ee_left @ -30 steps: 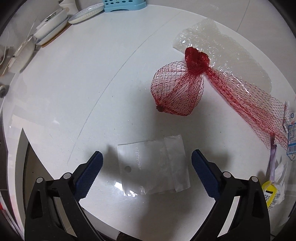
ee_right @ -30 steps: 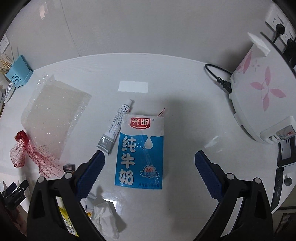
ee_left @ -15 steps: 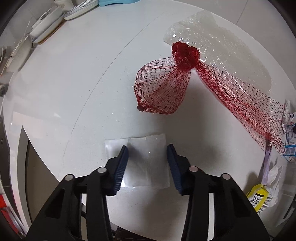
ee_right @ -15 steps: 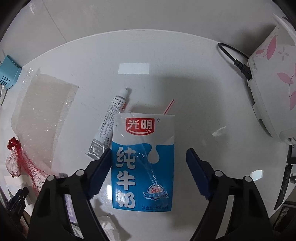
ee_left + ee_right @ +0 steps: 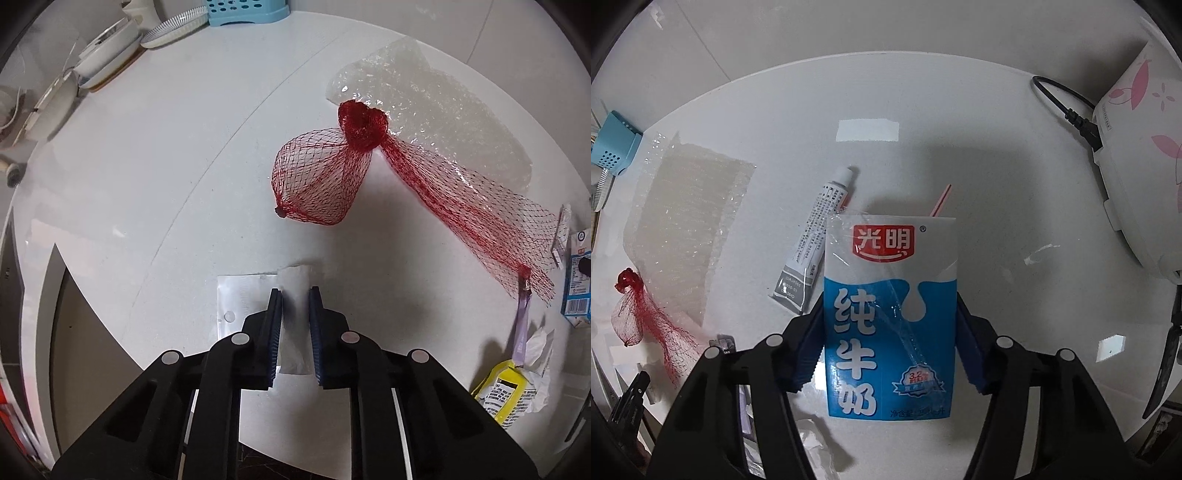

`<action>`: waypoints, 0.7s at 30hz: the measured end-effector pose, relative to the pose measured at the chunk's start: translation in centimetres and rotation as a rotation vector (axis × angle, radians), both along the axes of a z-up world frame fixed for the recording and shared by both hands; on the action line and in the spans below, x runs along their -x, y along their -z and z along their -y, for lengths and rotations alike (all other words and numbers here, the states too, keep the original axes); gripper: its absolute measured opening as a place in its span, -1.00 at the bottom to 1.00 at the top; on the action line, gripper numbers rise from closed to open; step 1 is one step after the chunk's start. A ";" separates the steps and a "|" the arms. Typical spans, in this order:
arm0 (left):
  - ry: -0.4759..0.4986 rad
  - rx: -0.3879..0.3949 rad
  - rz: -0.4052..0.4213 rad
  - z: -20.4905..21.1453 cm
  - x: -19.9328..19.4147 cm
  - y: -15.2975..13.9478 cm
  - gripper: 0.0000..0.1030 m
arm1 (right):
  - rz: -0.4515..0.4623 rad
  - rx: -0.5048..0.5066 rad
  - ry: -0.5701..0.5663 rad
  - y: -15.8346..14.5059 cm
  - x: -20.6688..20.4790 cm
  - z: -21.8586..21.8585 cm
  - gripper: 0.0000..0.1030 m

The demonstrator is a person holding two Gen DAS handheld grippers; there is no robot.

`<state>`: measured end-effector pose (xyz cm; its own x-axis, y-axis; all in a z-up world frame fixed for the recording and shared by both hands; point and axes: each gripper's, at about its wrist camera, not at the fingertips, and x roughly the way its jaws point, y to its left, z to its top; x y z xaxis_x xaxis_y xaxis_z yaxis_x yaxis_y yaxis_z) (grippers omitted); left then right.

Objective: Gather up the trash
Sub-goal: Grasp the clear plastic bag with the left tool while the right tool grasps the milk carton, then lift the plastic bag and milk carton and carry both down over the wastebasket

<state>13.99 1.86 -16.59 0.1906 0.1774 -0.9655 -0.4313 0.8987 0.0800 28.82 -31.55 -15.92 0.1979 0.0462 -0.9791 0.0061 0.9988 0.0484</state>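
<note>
My left gripper (image 5: 295, 295) is shut on a clear plastic bag (image 5: 291, 328) that lies on the white counter (image 5: 166, 166); the bag bunches up between the blue pads. A red mesh net (image 5: 325, 177) lies beyond it, over bubble wrap (image 5: 443, 110). My right gripper (image 5: 890, 314) is shut on a blue and white milk carton (image 5: 890, 314), its pads pressed against both sides of the carton. A small grey tube (image 5: 816, 236) lies left of the carton. A pink straw (image 5: 940, 201) shows behind the carton.
A yellow wrapper (image 5: 506, 395) and crumpled tissue (image 5: 537, 343) lie at the right in the left wrist view. Dishes (image 5: 107, 62) and a blue basket (image 5: 247, 11) stand at the back. A white flowered appliance (image 5: 1137, 147) with a black cord (image 5: 1067, 107) stands at the right.
Both grippers have closed: the left onto the clear plastic bag, the right onto the milk carton. Both moved forward over their objects.
</note>
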 end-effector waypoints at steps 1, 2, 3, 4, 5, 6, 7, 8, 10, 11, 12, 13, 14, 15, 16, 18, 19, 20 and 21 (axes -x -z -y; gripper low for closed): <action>0.001 -0.001 0.003 0.3 0.3 -0.2 -0.75 | 0.003 -0.004 -0.003 -0.1 0.1 0.1 0.16; 0.000 0.003 0.009 0.4 0.4 -0.3 -0.75 | 0.007 -0.010 -0.007 -0.2 0.4 0.2 0.16; -0.003 0.003 0.011 0.5 0.5 -0.3 -0.77 | 0.011 -0.017 -0.013 -0.3 0.5 0.3 0.16; -0.009 0.001 0.010 0.5 0.5 -0.2 -0.78 | 0.015 -0.021 -0.021 -0.4 0.6 0.4 0.16; -0.015 0.004 0.013 0.6 0.7 -0.3 -0.79 | 0.021 -0.023 -0.028 -0.6 1.1 0.3 0.16; -0.018 0.010 0.021 0.5 1.0 -0.4 -0.79 | 0.028 -0.025 -0.037 -0.8 1.3 0.4 0.16; -0.019 0.012 0.027 0.7 1.4 -0.6 -0.79 | 0.035 -0.029 -0.043 -0.8 1.5 0.5 0.16; -0.019 0.013 0.036 0.9 1.6 -0.8 -0.80 | 0.040 -0.032 -0.047 -0.9 1.7 0.5 0.16; -0.018 0.021 0.048 1.1 2.3 -1.2 -0.81 | 0.049 -0.037 -0.051 -1.1 2.3 0.8 0.16; -0.021 0.025 0.051 0.9 2.6 -1.4 -0.81 | 0.054 -0.038 -0.051 -1.4 2.7 0.8 0.16; -0.020 0.028 0.057 0.9 2.8 -1.6 -0.81 | 0.060 -0.038 -0.049 -1.6 3.0 0.9 0.16; -0.015 0.029 0.067 0.9 3.1 -2.0 -0.82 | 0.067 -0.038 -0.045 -1.8 3.2 1.0 0.16; -0.009 0.027 0.076 1.0 3.3 -2.2 -0.82 | 0.071 -0.038 -0.041 -2.0 3.4 1.3 0.16; -0.007 0.026 0.081 1.1 3.2 -2.2 -0.82 | 0.073 -0.039 -0.037 -2.2 3.7 1.5 0.16; -0.004 0.035 0.089 1.0 3.3 -2.4 -0.82 | 0.076 -0.040 -0.033 -2.5 3.9 1.8 0.16; 0.008 0.046 0.104 0.8 3.0 -2.9 -0.83 | 0.088 -0.037 -0.024 -3.2 4.5 2.0 0.16; 0.016 0.047 0.112 0.8 3.0 -3.1 -0.84 | 0.095 -0.034 -0.019 -3.5 4.6 2.1 0.16; 0.023 0.052 0.120 0.8 3.2 -3.4 -0.84 | 0.103 -0.032 -0.012 -3.9 5.1 2.3 0.16; 0.032 0.060 0.128 0.6 3.3 -3.7 -0.84 | 0.110 -0.032 -0.003 -4.4 5.4 2.4 0.16</action>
<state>10.66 1.21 -12.87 0.3175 0.1118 -0.9416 -0.4052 0.9138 -0.0282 23.38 -33.93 -11.57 0.3040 0.0782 -0.9495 -0.0039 0.9967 0.0809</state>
